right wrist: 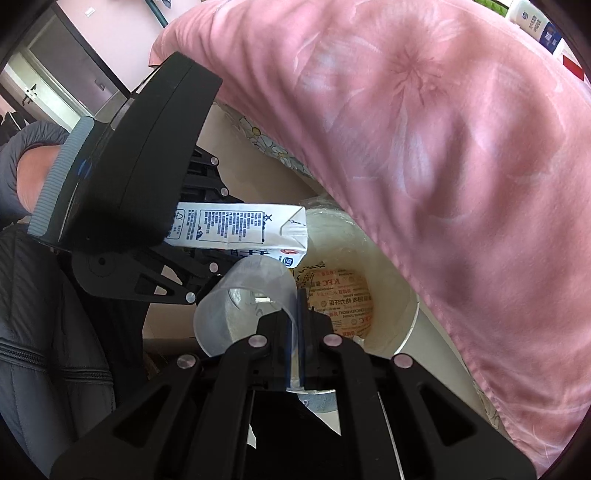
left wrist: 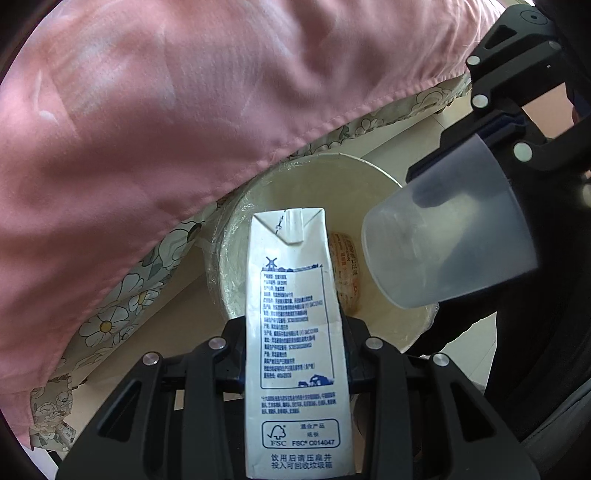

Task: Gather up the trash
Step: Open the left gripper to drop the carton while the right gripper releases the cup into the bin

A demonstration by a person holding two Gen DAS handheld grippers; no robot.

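Note:
My left gripper (left wrist: 293,354) is shut on a white milk carton (left wrist: 293,332) with blue print and holds its top end over a cream paper bucket (left wrist: 280,181). The carton also shows in the right wrist view (right wrist: 236,225). My right gripper (right wrist: 293,339) is shut on the wall of a clear plastic cup (right wrist: 236,306), tilted over the bucket's rim (right wrist: 406,295). The cup also shows in the left wrist view (left wrist: 450,251), at the bucket's right side. A printed KFC paper wrapper (right wrist: 343,299) lies inside the bucket; it also shows in the left wrist view (left wrist: 347,273).
A pink quilt (left wrist: 147,129) hangs over a floral sheet (left wrist: 122,295) at the bed edge, right beside the bucket. The bucket stands on a pale floor (left wrist: 177,306). A person's dark jacket (right wrist: 37,332) is at the left. A blue-and-white box (right wrist: 535,22) sits far back.

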